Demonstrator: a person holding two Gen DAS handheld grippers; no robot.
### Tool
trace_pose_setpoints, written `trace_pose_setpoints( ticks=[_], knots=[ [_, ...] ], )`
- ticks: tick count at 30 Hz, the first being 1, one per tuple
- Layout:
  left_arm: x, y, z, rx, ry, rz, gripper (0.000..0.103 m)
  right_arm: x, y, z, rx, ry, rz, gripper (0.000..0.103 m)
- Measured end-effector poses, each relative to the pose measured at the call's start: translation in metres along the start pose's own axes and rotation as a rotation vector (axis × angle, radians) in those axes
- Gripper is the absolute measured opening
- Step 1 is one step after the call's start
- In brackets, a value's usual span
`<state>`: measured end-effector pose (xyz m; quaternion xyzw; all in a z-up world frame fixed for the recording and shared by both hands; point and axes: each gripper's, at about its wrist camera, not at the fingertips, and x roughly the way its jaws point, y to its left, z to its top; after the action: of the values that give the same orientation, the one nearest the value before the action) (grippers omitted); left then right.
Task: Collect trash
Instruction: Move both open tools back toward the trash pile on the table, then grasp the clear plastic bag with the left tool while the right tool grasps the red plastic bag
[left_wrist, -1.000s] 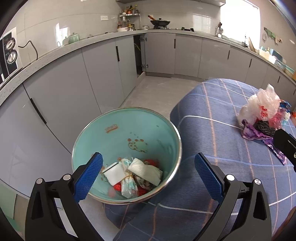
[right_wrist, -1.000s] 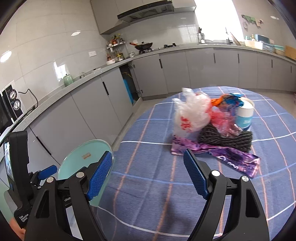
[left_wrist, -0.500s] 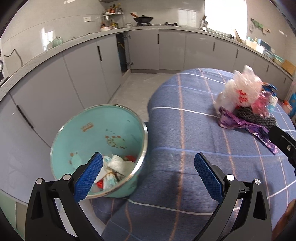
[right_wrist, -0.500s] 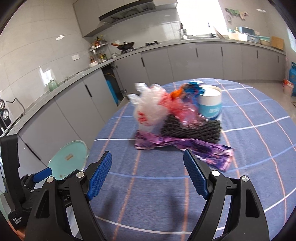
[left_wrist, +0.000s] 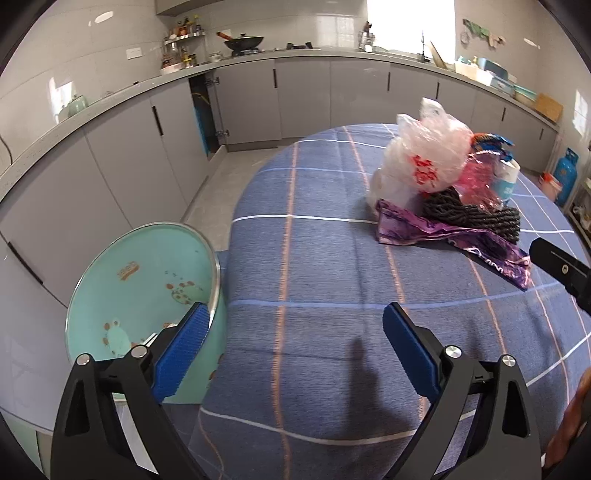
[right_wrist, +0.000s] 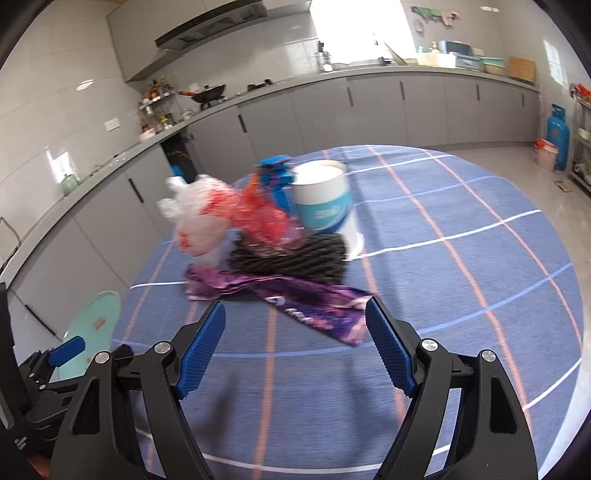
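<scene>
A heap of trash lies on the blue checked tablecloth (left_wrist: 314, 258): a white plastic bag (left_wrist: 421, 162), a red bag (right_wrist: 262, 218), a black rope coil (right_wrist: 291, 258), a purple wrapper (right_wrist: 295, 299) and a white-and-blue cup (right_wrist: 325, 206). Just short of the purple wrapper my right gripper (right_wrist: 295, 302) stands open and empty. My left gripper (left_wrist: 295, 310) hovers over bare cloth well short of the heap; its jaws are closing with nothing between them. The teal trash bin (left_wrist: 140, 280) stands on the floor at the table's left edge, its contents hidden from here.
Grey cabinets (left_wrist: 240, 107) and a counter with a wok (left_wrist: 243, 40) run along the far walls. A blue gas cylinder (right_wrist: 557, 136) stands at the far right. Tiled floor (left_wrist: 221, 177) lies between table and cabinets.
Both grippers swung from the bin toward the trash heap. The bin slid to the lower left of the left view, and the heap grew larger and nearer in the right view.
</scene>
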<state>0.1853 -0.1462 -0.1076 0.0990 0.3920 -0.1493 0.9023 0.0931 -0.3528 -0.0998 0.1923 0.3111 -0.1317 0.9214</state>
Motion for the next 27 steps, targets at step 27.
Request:
trace_pose_setpoints(
  ticks=[27],
  knots=[
    [0.041,-0.082,0.110,0.113,-0.163,-0.173,0.087,0.010,-0.052,0.041,0.057,0.009,-0.042,0.070]
  ],
)
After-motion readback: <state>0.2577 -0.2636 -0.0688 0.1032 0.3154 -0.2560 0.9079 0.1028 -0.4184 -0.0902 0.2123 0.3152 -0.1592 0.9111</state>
